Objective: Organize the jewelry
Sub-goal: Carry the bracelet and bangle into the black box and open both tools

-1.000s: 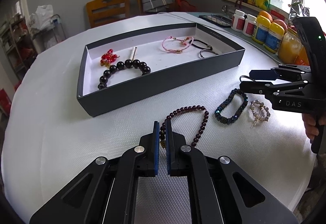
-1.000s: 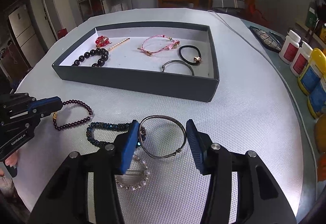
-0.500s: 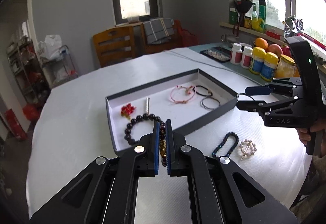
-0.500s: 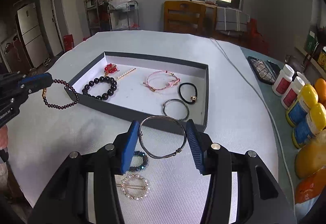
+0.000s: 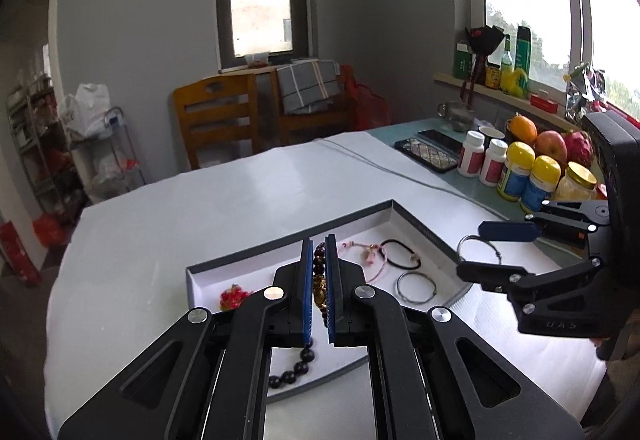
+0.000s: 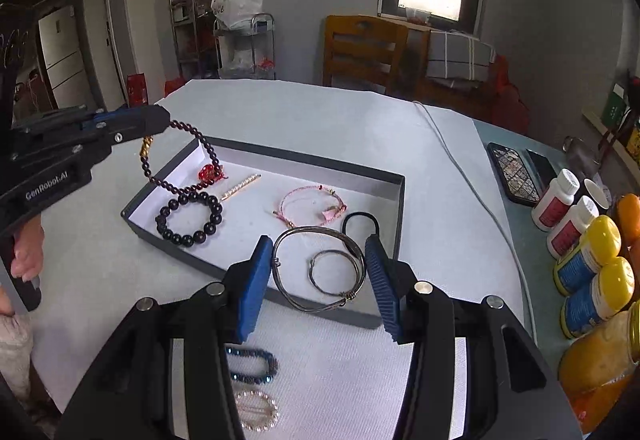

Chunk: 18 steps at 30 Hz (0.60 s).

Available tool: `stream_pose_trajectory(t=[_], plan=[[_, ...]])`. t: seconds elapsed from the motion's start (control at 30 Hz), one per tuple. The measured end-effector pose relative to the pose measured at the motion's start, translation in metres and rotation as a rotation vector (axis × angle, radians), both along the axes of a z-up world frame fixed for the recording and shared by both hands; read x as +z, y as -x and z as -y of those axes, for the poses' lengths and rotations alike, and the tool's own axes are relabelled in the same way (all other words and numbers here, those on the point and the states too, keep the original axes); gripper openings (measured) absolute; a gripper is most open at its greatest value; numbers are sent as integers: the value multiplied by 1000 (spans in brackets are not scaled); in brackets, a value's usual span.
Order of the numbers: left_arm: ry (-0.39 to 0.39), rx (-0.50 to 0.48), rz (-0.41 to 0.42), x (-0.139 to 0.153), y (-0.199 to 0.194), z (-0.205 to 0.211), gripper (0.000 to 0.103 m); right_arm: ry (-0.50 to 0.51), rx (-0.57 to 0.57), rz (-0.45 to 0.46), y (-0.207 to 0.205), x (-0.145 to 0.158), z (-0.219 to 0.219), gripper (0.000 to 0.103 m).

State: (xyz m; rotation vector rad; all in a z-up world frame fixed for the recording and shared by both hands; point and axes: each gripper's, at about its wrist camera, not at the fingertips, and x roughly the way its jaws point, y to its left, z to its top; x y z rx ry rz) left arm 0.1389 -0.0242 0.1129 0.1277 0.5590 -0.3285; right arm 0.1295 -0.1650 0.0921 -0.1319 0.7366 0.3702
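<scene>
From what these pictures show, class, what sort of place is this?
Probably a home dining room: a cloth-covered round table, wooden chairs by the wall, and fruit with jars beside the window.

Each of the 2 wrist cameras looks forward and downward along its own fingers from close above the white table (image 5: 224, 200), the left view facing the far window wall, the right from the other side, both sharing the grey tray (image 6: 264, 156).
</scene>
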Motion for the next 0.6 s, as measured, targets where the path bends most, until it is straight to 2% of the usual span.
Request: stream_pose_trajectory(t=[0.2, 0.3, 0.4, 0.6], plan=[[103, 19, -101, -34, -45, 2, 6, -78, -43, -31, -48, -13, -16, 48], [71, 23, -149, -58, -55, 6, 6, -85, -27, -66, -59, -30, -22, 48], [35, 41, -184, -75, -63, 2, 6, -25, 4, -96, -60, -50, -30, 48], [24, 66, -226, -88, -68, -8, 6, 10, 46, -146, -58, -72, -40, 48]])
